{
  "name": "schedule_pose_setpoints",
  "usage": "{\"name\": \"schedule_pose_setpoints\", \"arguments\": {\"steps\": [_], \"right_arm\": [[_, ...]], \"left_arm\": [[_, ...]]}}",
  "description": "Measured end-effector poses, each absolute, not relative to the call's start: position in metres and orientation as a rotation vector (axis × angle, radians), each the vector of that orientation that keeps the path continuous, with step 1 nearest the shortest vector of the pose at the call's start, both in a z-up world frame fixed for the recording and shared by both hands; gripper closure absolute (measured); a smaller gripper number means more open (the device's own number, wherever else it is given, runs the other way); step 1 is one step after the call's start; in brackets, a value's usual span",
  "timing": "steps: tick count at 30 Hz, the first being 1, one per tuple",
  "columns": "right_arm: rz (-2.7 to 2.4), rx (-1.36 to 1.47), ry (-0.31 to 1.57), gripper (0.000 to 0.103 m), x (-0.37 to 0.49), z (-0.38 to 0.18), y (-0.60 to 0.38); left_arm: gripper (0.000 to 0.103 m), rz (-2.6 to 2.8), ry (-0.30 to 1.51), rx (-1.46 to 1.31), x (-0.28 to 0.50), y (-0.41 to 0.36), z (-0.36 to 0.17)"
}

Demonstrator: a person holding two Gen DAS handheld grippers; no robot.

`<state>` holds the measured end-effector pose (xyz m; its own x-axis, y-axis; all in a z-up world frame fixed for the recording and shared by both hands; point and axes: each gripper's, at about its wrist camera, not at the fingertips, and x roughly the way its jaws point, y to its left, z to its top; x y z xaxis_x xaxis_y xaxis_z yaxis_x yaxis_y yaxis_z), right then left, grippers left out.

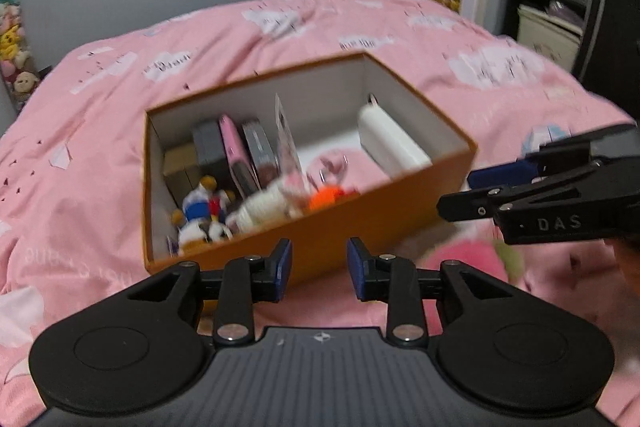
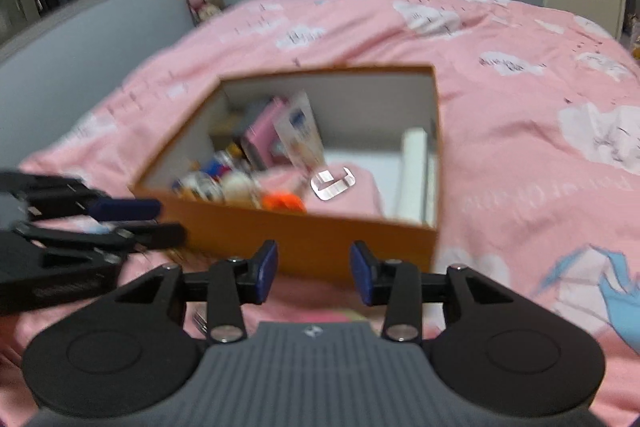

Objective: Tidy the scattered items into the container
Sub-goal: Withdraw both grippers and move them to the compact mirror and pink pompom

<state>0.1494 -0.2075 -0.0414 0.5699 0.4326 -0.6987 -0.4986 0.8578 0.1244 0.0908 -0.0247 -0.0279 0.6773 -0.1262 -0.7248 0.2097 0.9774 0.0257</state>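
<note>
Both claws, the left gripper [image 1: 319, 269] and the right gripper [image 2: 313, 273], stand parted and empty low in frame. Centre frame, the orange box [image 1: 384, 223] sits on the pink duvet [image 1: 120, 131], holding light, rigid items; best gripped by its stiff rim.

An orange box [image 1: 320, 239] sat open on the pink bedspread [image 1: 120, 131], holding small cases, a white tube [image 1: 390, 141] and plush toys [image 1: 204, 211]. The left gripper [image 1: 319, 269] hung just before its near wall, jaws apart and empty; the right gripper [image 1: 472, 193] reached in beside it.
</note>
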Motion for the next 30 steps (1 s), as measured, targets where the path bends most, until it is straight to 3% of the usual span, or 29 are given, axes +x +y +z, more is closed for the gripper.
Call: {"name": "schedule_pose_setpoints", "arguments": {"steps": [12, 16, 30], "right_arm": [[0.458, -0.208, 0.922, 0.047, 0.132, -0.093, -0.211], [0.476, -0.212, 0.938, 0.047, 0.130, -0.098, -0.209], [0.526, -0.234, 1.000, 0.049, 0.130, -0.115, -0.199]], "left_arm": [[0.066, -0.237, 0.918, 0.284, 0.067, -0.038, -0.065], [0.054, -0.245, 0.931, 0.306, 0.062, -0.040, -0.068], [0.053, -0.276, 0.992, 0.375, 0.063, -0.040, -0.082]]}}
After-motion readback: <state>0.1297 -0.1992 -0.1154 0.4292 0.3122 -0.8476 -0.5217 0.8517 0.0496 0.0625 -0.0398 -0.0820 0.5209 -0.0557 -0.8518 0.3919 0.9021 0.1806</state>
